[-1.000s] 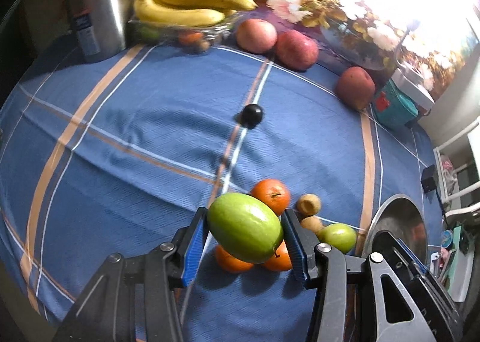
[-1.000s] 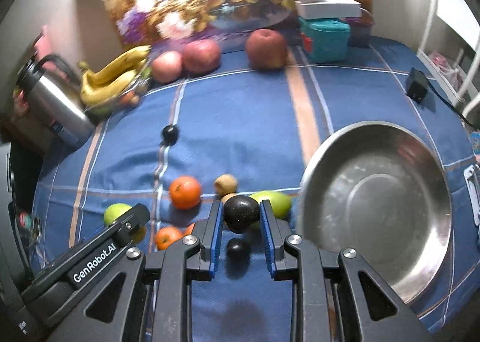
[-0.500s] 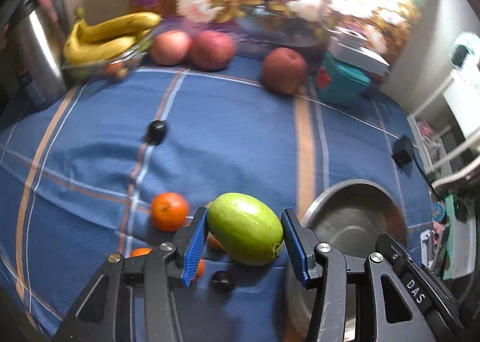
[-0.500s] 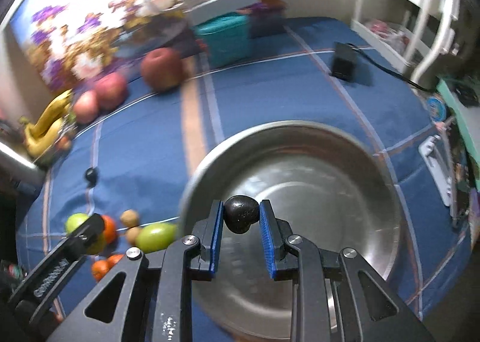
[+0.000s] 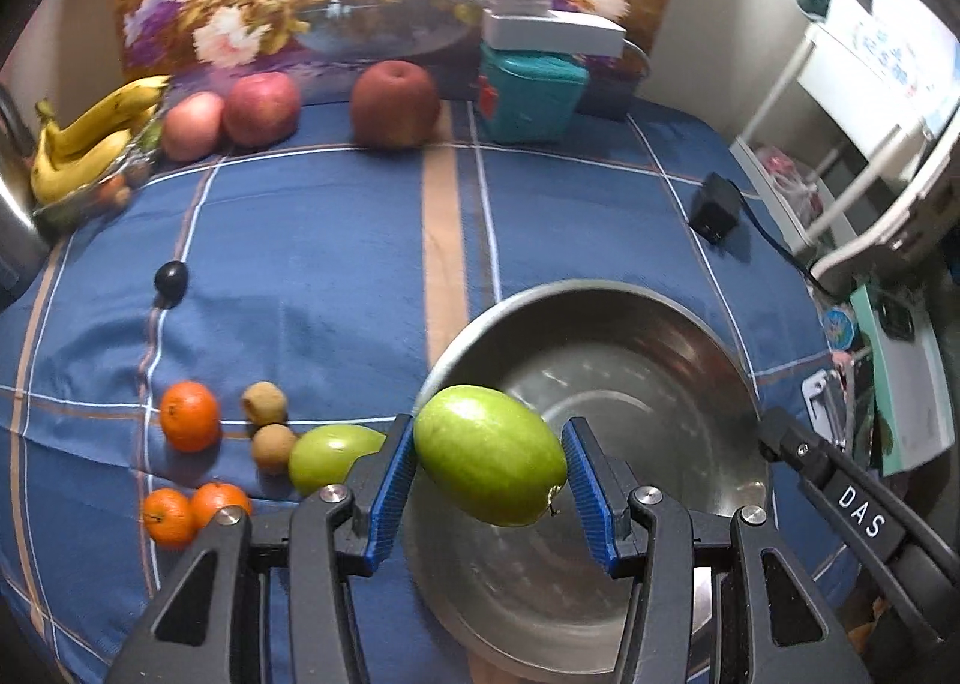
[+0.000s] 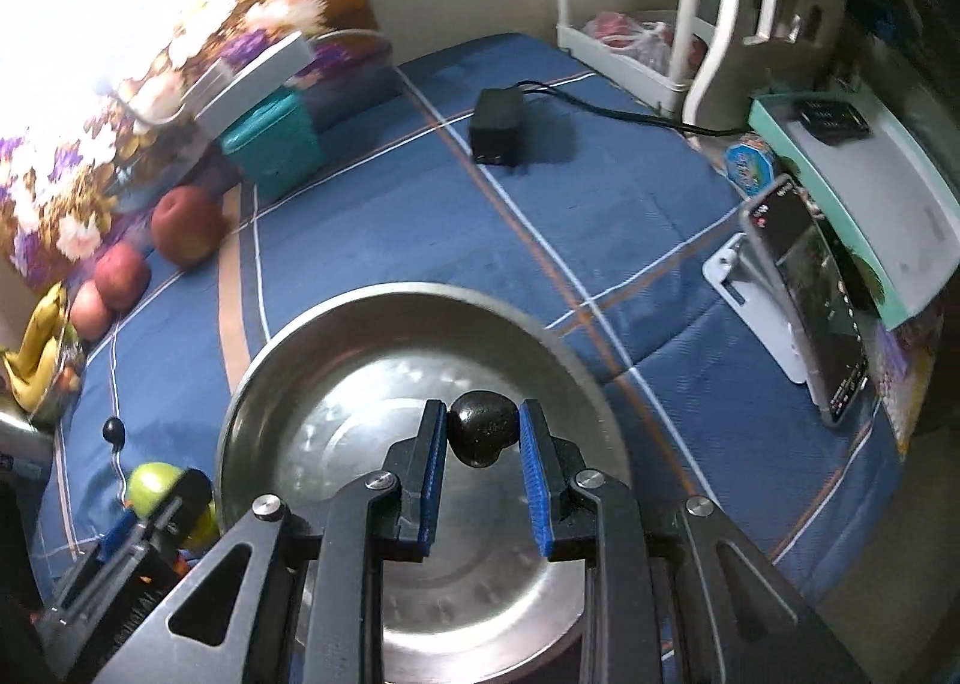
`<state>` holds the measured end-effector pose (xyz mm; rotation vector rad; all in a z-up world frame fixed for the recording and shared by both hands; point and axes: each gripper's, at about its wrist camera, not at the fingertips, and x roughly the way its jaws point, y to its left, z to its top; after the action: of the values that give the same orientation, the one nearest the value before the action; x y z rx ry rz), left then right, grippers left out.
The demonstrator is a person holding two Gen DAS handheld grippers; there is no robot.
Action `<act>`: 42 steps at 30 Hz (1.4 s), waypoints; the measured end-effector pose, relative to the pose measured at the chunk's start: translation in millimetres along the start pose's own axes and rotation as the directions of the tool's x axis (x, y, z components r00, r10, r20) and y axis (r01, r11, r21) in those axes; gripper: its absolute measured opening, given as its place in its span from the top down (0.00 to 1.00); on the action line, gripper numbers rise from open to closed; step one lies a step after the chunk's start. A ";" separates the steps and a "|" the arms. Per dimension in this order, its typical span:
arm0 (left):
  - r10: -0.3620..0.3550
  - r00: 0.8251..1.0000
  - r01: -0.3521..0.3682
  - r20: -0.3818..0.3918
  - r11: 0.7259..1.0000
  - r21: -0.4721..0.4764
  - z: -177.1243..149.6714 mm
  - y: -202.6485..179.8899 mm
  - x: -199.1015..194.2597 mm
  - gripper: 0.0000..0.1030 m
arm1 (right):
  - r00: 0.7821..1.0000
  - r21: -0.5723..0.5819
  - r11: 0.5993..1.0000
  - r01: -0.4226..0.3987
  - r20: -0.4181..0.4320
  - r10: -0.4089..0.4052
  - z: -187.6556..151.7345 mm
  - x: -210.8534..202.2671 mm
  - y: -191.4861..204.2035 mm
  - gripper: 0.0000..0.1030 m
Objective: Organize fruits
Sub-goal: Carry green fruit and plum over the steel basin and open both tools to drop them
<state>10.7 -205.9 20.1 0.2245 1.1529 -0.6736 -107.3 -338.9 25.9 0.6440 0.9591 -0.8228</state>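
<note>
Over a steel bowl [image 5: 600, 324] on a blue-clothed tabletop [image 5: 330, 240], the left claw [image 5: 489, 465] is gripping a green fruit [image 5: 489, 462] while the right claw [image 6: 483, 432] is clenching a small dark fruit [image 6: 483, 429], oranges [image 5: 189, 417] lying at nine o'clock.

A smooth green oval fruit [image 5: 489, 456] hangs over the shiny silver metal bowl [image 5: 690, 324]; the near-left small round oranges [image 5: 189, 416] lie on blue cloth with tan-and-white stripes [image 5: 336, 264].

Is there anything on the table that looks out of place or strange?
One small dark fruit lies alone on the blue tablecloth, apart from the cluster of oranges and green fruit. A black power adapter also sits among the fruit. Nothing looks spilled or damaged.
</note>
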 end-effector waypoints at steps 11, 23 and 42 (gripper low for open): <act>0.017 0.999 -0.015 -0.041 0.999 0.045 -9.4 -15.4 19.6 0.49 | 1.000 -0.001 1.000 -0.018 -0.007 0.018 -0.2 3.0 -3.8 0.75; 0.033 0.997 -0.028 -0.075 0.998 0.063 -16.7 -18.8 32.7 0.49 | 0.997 -0.024 1.000 -0.019 -0.072 0.017 -5.7 23.1 1.4 0.75; 0.030 0.994 -0.024 -0.102 0.998 0.060 -18.1 -19.2 41.0 0.48 | 0.993 -0.047 0.999 -0.008 -0.115 0.002 -7.0 34.3 4.8 0.75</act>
<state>-5.0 -227.4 -20.8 0.3267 1.2275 -0.6792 -95.2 -341.6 -7.2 0.6582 1.0776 -0.7630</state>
